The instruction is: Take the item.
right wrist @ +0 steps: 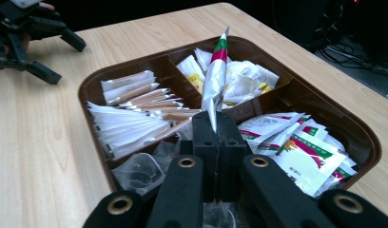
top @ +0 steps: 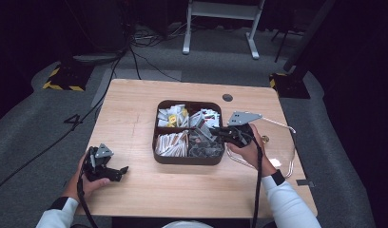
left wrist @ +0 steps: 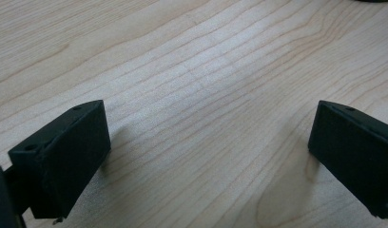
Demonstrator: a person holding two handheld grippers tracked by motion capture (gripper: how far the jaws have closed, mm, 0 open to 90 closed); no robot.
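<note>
Foil sachet pinched thin-edge between shut fingers of right gripper, standing tall above tips; could slip, drop into wrong tray compartment. Left gripper wide open, empty.

Your tabletop is brightly lit from above while the room's edges fall dark. Soft shadows trail the left claw, whose near parts look blurred.

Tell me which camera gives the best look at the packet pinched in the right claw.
The right gripper view: the silver packet with its red and green tip stands edge-on, clamped between the right claw pads above the brown tray. In the high view it is too small to pick out at that claw.
</note>
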